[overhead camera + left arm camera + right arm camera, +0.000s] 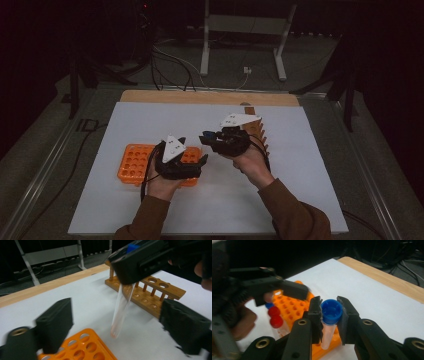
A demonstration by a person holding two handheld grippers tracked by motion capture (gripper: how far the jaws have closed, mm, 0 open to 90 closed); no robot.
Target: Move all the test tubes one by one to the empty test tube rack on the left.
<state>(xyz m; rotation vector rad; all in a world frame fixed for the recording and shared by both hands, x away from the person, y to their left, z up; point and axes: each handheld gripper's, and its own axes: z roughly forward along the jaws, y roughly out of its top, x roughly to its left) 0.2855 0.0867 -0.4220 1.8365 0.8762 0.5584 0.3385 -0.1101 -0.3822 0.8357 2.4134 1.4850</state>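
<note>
My right gripper (331, 315) is shut on a clear tube (327, 336), its pads pressed against the blue cap (332, 310). In the left gripper view the tube (121, 307) hangs tilted from the right gripper (140, 262), its rounded end just above the corner of the orange rack (85, 347). My left gripper (120, 325) is open. Its jaws stand wide to either side of the tube and do not touch it. From above, the left gripper (195, 150) sits over the orange rack (132, 162), and the right gripper (207, 137) is close beside it.
A wooden tube rack (257, 131) stands behind the right hand, its holes empty in the left gripper view (150, 293). Two red-capped tubes (275, 316) and a blue-capped one (269, 305) stand in the orange rack. A white sheet (150, 120) covers the table.
</note>
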